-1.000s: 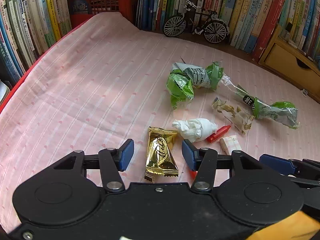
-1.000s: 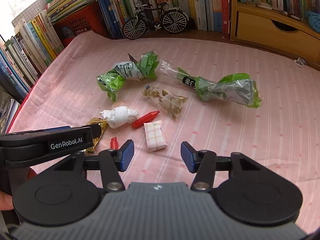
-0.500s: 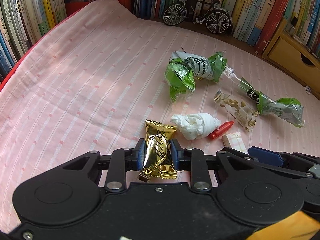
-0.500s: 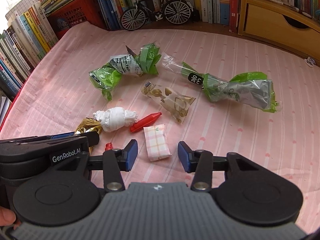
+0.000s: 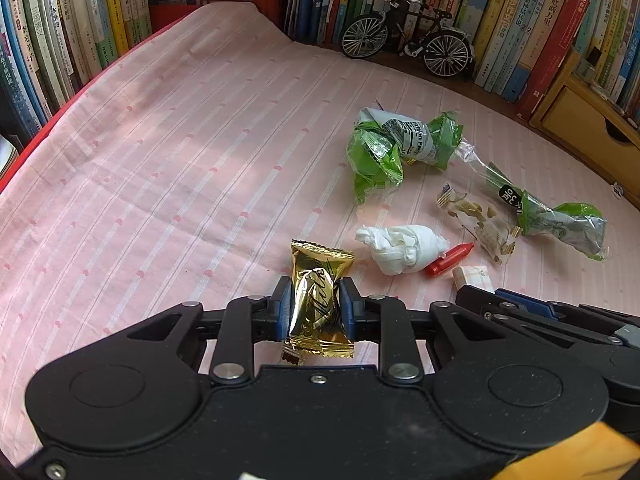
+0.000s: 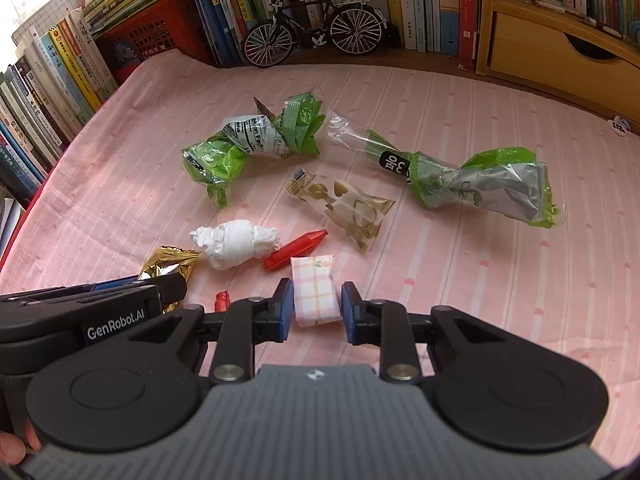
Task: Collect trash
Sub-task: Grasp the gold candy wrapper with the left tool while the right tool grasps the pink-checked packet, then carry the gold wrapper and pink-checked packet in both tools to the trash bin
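My left gripper [image 5: 314, 308] is shut on a gold candy wrapper [image 5: 320, 272] that lies on the pink striped cloth [image 5: 180, 180]. The right gripper [image 6: 316, 308] straddles a pink checked packet [image 6: 314, 292]; its jaws are closing and the blue pads touch both sides of it. Just beyond lie a white tissue wad [image 6: 236, 242] and a red cap [image 6: 296, 248]. Farther back are a crumpled green wrapper [image 6: 248, 148], a clear snack wrapper [image 6: 348, 208] and a twisted green and clear bag [image 6: 480, 184]. A small red piece [image 6: 222, 300] sits between the two grippers.
Rows of books [image 5: 60, 40] line the left and far edges of the cloth. A model bicycle [image 6: 316, 20] and a red crate [image 6: 156, 32] stand at the back. A wooden drawer unit [image 6: 560, 52] is at the back right. A hand [image 6: 12, 448] shows at the lower left.
Both grippers closed in: the left one onto the gold wrapper, the right one onto the pink checked packet. Neither hand shifted much.
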`<action>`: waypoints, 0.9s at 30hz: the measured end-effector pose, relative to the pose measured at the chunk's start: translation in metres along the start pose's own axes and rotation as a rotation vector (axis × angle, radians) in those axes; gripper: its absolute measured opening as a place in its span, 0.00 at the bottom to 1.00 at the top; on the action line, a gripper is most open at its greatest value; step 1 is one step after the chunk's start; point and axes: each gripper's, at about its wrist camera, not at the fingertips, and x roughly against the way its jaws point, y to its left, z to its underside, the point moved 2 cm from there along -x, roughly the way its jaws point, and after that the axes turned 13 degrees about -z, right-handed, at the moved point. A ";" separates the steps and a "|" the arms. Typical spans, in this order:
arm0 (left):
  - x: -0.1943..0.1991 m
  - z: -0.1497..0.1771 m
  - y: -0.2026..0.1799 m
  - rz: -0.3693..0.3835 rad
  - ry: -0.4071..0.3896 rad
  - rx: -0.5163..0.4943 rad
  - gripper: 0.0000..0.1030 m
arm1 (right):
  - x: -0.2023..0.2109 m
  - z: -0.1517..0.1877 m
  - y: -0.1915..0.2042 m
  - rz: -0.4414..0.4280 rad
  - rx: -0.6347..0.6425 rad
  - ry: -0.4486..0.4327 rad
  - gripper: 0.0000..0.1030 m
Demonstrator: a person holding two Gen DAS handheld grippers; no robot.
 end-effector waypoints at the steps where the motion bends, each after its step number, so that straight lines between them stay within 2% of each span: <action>1: 0.001 0.000 0.001 -0.002 -0.002 0.002 0.23 | 0.001 0.000 0.000 0.000 0.002 -0.003 0.30; 11: 0.024 0.005 0.008 0.012 -0.033 0.020 0.22 | 0.019 0.005 0.007 -0.004 -0.002 -0.023 0.30; 17: 0.045 0.018 0.017 0.044 -0.056 0.028 0.22 | 0.039 0.018 0.013 0.013 -0.012 -0.046 0.29; 27: 0.095 0.072 0.058 0.075 -0.088 0.016 0.22 | 0.078 0.064 0.042 0.043 -0.014 -0.073 0.29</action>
